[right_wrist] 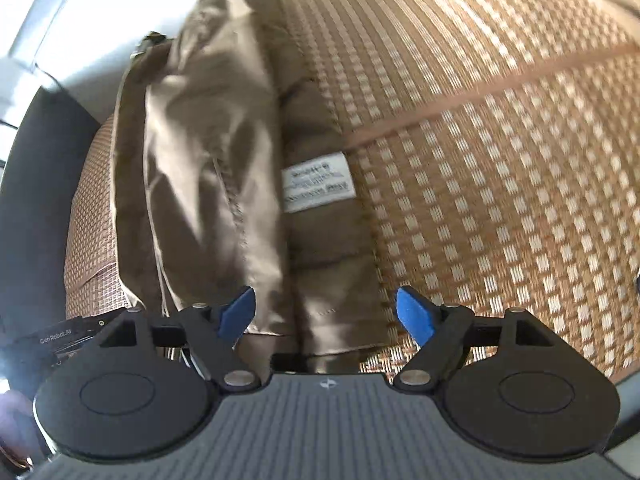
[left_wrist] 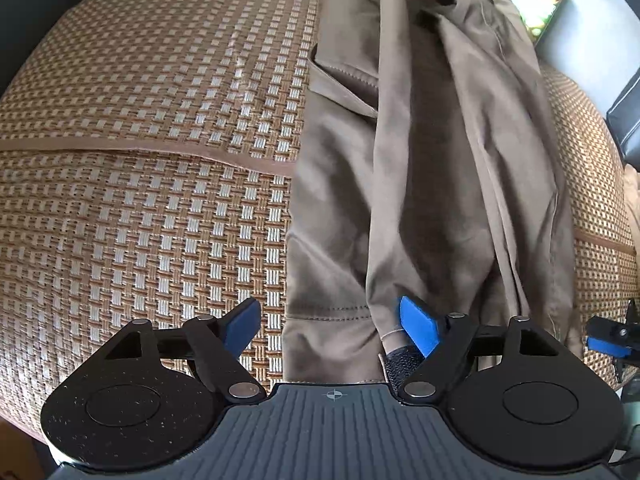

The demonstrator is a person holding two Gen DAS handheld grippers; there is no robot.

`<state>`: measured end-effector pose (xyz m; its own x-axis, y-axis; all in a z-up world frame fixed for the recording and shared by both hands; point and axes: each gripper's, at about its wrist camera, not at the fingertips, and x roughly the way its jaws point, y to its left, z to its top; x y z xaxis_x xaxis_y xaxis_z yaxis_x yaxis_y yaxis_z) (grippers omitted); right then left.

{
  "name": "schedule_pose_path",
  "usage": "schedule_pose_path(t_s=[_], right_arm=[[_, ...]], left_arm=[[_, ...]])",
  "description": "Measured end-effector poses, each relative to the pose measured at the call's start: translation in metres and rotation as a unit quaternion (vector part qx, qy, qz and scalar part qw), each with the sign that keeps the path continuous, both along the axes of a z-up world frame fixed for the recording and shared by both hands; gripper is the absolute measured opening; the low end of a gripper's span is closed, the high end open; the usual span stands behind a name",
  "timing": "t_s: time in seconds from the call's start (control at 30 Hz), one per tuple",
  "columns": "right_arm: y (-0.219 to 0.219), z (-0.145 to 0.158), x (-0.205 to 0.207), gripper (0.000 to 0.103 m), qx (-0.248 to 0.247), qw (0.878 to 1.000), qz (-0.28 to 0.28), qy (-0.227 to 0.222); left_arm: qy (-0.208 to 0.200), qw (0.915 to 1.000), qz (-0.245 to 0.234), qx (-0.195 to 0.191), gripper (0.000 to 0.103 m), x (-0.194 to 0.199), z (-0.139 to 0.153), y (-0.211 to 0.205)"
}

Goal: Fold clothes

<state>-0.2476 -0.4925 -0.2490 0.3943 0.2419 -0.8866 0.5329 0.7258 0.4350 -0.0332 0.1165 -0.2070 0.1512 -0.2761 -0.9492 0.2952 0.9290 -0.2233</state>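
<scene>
Brown trousers lie lengthwise on a woven straw mat, loosely folded along their length with a rumpled upper layer. My left gripper is open at the near hem, and its right fingertip touches the edge of the upper fold. In the right wrist view the same trousers show a white care label. My right gripper is open over the near end of the cloth, clamping nothing. Each gripper shows at the edge of the other's view: the right gripper and the left gripper.
The mat is crossed by a brown seam strip. A green printed box lies past the far end of the trousers on a pale surface. A dark padded edge stands at the right, and a dark panel borders the mat.
</scene>
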Motion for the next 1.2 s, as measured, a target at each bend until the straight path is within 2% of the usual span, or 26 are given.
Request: schedule_pose_path(t_s=[0.37, 0.43, 0.5, 0.57, 0.6, 0.77, 0.93, 1.0, 1.13, 1.2], right_arm=[[0.005, -0.031, 0.01, 0.082, 0.032, 0.999, 0.023, 0.012], [0.005, -0.037, 0.011, 0.085, 0.038, 0.999, 0.024, 0.006], [0.005, -0.041, 0.01, 0.094, 0.047, 0.998, 0.028, -0.013], [0.004, -0.042, 0.007, 0.096, 0.052, 0.998, 0.037, -0.027], [0.004, -0.042, 0.006, 0.096, 0.055, 0.997, 0.042, -0.034], [-0.004, -0.044, -0.009, 0.086, 0.089, 0.993, 0.053, -0.051], [-0.008, -0.048, -0.011, 0.087, 0.116, 0.99, 0.033, -0.067], [-0.01, -0.051, -0.007, 0.087, 0.129, 0.988, 0.035, -0.071], [-0.018, -0.055, -0.001, 0.086, 0.16, 0.984, 0.023, -0.076], [-0.019, -0.056, -0.004, 0.08, 0.177, 0.981, 0.015, -0.078]], left_arm=[[0.04, 0.9989, 0.014, -0.022, 0.091, 0.011, -0.018, 0.006], [0.043, 0.9987, 0.012, -0.026, 0.097, 0.012, -0.023, 0.009], [0.049, 0.998, 0.01, -0.039, 0.098, 0.014, -0.025, 0.014], [0.059, 0.9969, 0.007, -0.052, 0.097, 0.015, -0.025, 0.018], [0.063, 0.9962, 0.006, -0.059, 0.094, 0.015, -0.024, 0.02], [0.087, 0.992, -0.003, -0.091, 0.093, 0.018, -0.024, 0.03], [0.076, 0.9923, 0.014, -0.097, 0.093, 0.027, -0.02, 0.033], [0.092, 0.9891, 0.028, -0.111, 0.092, 0.033, -0.022, 0.035], [0.097, 0.9881, 0.0, -0.119, 0.088, 0.034, -0.016, 0.035], [0.097, 0.9869, -0.003, -0.129, 0.086, 0.03, -0.011, 0.043]])
